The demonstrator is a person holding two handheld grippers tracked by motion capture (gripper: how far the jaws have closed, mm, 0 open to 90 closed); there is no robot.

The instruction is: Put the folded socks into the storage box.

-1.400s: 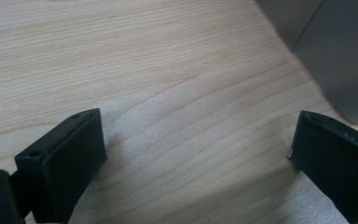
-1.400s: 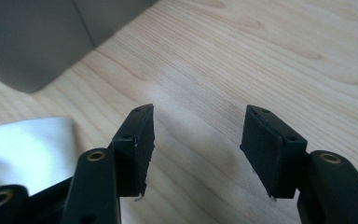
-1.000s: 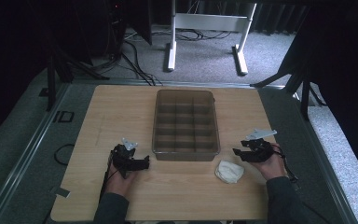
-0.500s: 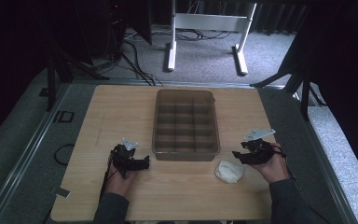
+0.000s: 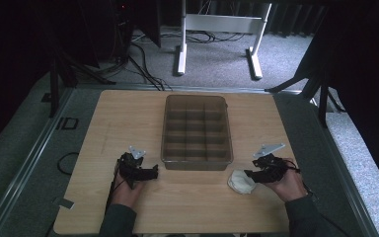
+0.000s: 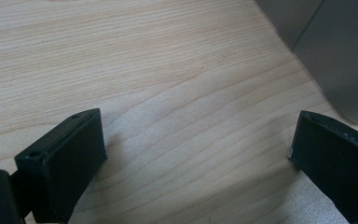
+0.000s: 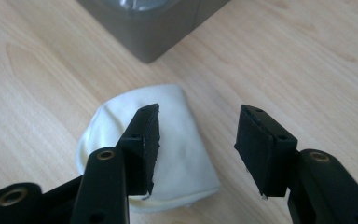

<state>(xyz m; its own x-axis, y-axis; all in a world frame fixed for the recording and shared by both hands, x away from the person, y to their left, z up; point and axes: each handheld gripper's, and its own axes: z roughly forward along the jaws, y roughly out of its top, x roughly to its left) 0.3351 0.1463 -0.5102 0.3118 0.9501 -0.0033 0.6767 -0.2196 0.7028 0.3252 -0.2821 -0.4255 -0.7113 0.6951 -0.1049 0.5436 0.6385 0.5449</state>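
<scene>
A white rolled cloth [image 5: 241,181] lies on the wooden table [image 5: 128,118] near the front right corner of a grey compartment tray [image 5: 196,163]. My right gripper [image 5: 250,174] hovers just right of the cloth, open; its jaws have just been closing. In the right gripper view the cloth [image 7: 107,130] sits under the left jaw and partly in the gap of my right gripper [image 7: 198,121], with no pad pressing on it. My left gripper [image 5: 153,173] rests open near the tray's front left corner, and in its own view my left gripper [image 6: 196,135] has bare wood between its jaws.
The tray [image 7: 154,28] has several compartments that look bare from above. Its wall [image 6: 340,56] stands to the far right of the left gripper. A white stand [image 5: 217,29] and cables lie on the floor beyond the table's far edge.
My right gripper has shifted a little toward the near edge, closer to the white cloth. The cloth and the left gripper have stayed where they were.
</scene>
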